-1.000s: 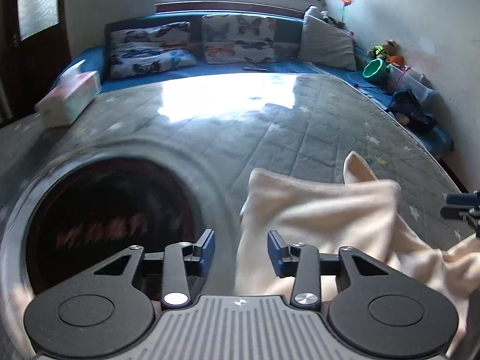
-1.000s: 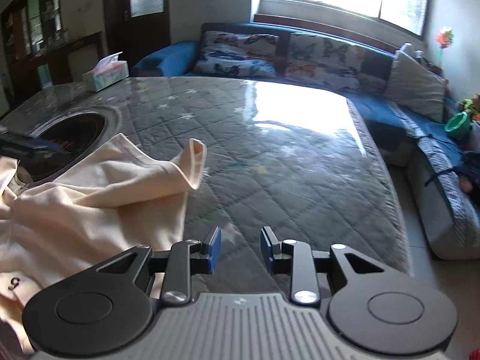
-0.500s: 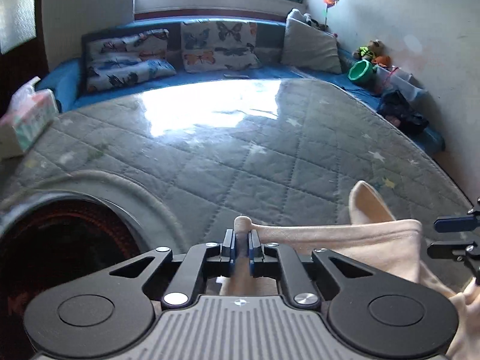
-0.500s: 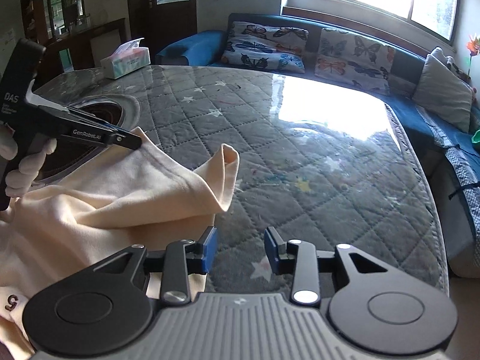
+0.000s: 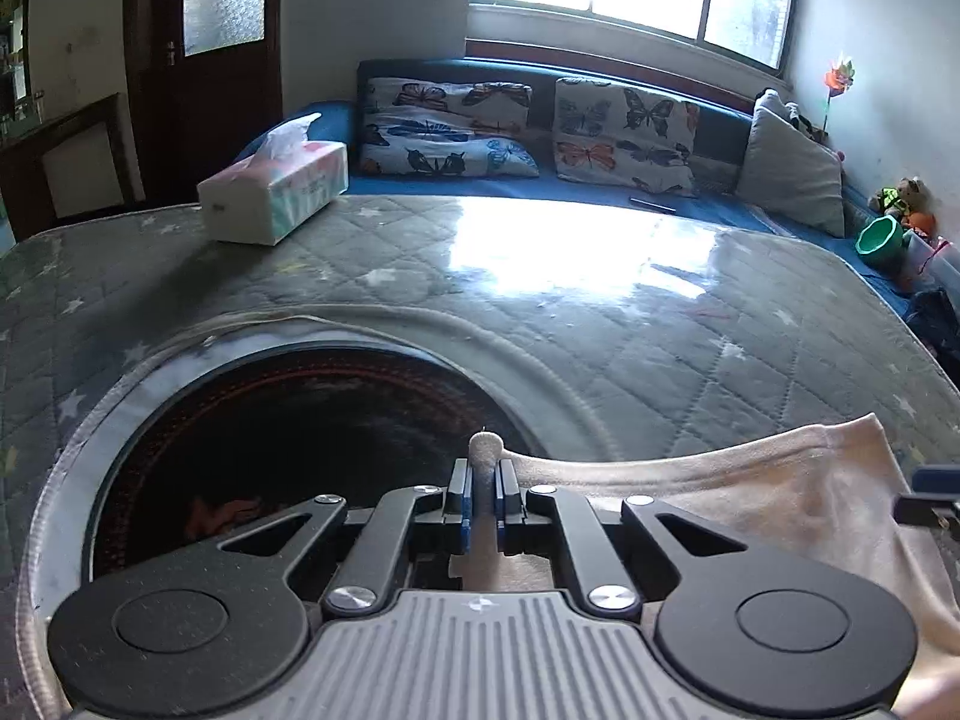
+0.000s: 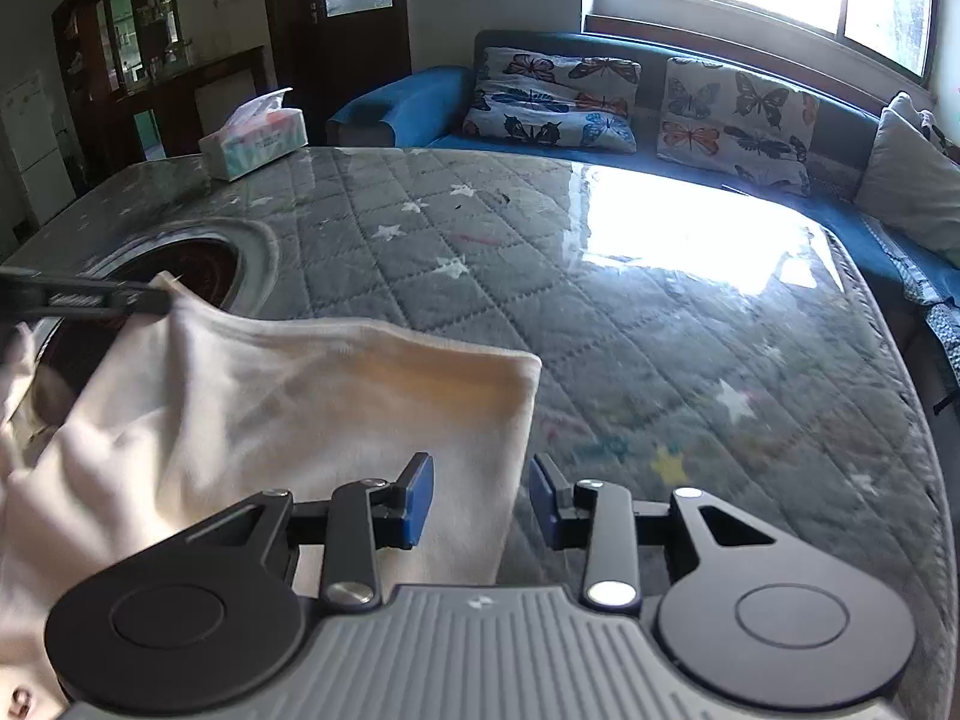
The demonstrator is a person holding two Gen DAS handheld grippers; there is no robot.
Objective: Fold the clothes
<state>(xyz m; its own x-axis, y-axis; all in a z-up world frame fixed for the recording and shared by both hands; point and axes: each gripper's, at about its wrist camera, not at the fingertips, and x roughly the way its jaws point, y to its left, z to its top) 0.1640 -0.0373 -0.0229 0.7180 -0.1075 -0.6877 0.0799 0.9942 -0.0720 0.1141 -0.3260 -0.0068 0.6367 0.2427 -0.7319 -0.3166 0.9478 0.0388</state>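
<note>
A cream garment lies bunched on the quilted grey table cover. My left gripper is shut on a corner of the garment and holds it up above the dark round cooktop; it also shows at the left in the right wrist view. My right gripper is open, its blue pads either side of the garment's right edge, which lies between the jaws. The right gripper's tip shows at the right edge of the left wrist view.
A dark round cooktop is set into the table under the left gripper. A tissue box stands at the far left of the table. A blue sofa with butterfly cushions runs behind the table. Toys and a green cup sit at the right.
My left gripper closed on the garment corner and moved left over the cooktop, pulling the top edge taut. My right gripper moved in so the garment's right edge lies between its open jaws.
</note>
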